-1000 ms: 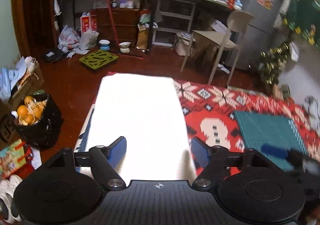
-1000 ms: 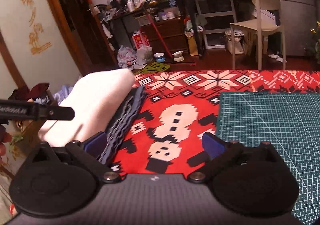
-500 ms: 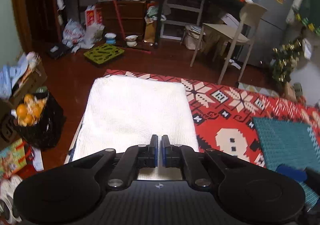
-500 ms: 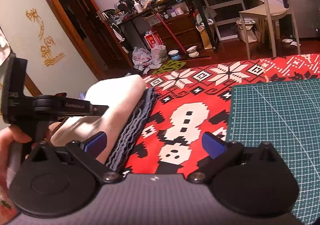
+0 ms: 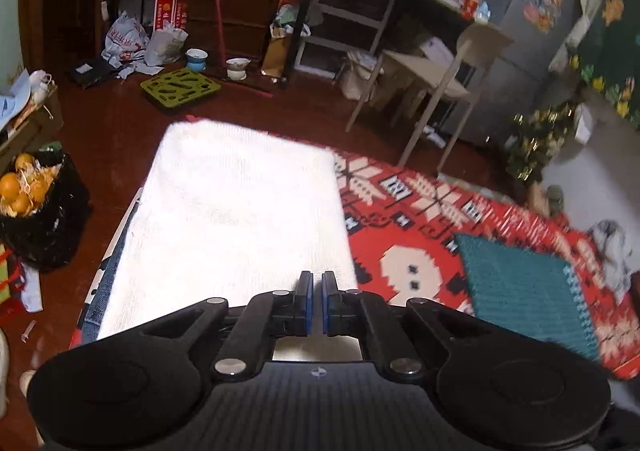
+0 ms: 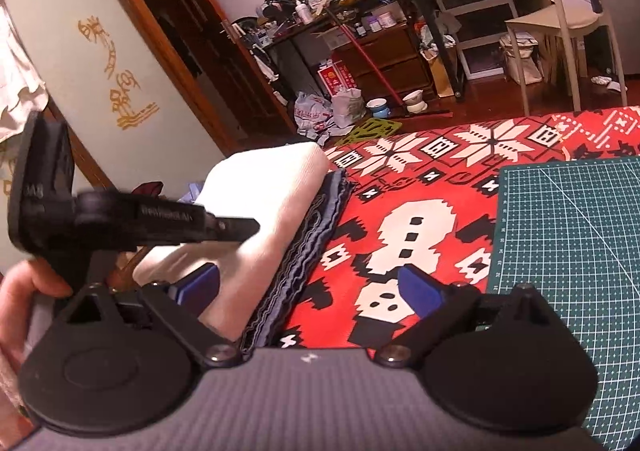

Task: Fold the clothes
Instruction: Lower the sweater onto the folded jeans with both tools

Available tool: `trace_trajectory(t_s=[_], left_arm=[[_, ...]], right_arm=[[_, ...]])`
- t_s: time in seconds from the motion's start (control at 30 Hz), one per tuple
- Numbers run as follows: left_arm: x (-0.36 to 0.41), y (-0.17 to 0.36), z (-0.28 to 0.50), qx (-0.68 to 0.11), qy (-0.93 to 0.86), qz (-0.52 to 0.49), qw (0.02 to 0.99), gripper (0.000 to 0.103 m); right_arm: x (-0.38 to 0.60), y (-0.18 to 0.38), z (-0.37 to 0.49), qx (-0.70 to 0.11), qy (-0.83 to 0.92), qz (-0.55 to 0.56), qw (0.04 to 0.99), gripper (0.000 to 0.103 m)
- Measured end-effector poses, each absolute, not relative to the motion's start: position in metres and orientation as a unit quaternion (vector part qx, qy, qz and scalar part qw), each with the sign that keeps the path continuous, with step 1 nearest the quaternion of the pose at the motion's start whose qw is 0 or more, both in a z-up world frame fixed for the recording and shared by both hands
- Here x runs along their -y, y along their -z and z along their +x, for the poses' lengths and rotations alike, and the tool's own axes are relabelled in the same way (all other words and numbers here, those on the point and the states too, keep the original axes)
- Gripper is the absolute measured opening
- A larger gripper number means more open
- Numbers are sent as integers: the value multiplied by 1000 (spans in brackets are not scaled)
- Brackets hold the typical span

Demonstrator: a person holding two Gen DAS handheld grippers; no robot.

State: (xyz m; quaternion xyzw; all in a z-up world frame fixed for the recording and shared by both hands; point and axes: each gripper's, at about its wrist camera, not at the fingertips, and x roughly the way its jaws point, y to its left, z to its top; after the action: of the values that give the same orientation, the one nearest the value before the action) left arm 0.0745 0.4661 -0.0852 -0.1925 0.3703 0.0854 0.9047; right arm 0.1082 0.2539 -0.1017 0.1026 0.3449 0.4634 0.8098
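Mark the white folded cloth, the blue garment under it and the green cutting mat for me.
white folded cloth (image 5: 236,211), left wrist view, middle of its top face
blue garment (image 6: 308,239), right wrist view, wavy layered edge
green cutting mat (image 6: 572,243), right wrist view, gridded surface

On the frosted door panel (image 6: 80,63) to my left I see gold Chinese characters running downward, but I cannot make them out. The red box (image 5: 170,13) on the floor carries pale characters, too small to read. My left gripper (image 6: 168,225) bears raised lettering along its side, blurred past reading. The green cutting mat (image 6: 568,243) shows tiny edge numbers, of which I can read none.
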Motion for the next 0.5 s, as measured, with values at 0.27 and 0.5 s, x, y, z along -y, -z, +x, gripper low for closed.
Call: trace_trajectory(t_s=[0.27,0.5], left_arm=[[-456,88,56,-372,-82,-166,909,7],[-461,93,41,-364,-83,-187,909,6]], right_arm=[[-276,111,121,-366,-479,122,789,20],[-321,115,134,-357,-486,80,794,8]])
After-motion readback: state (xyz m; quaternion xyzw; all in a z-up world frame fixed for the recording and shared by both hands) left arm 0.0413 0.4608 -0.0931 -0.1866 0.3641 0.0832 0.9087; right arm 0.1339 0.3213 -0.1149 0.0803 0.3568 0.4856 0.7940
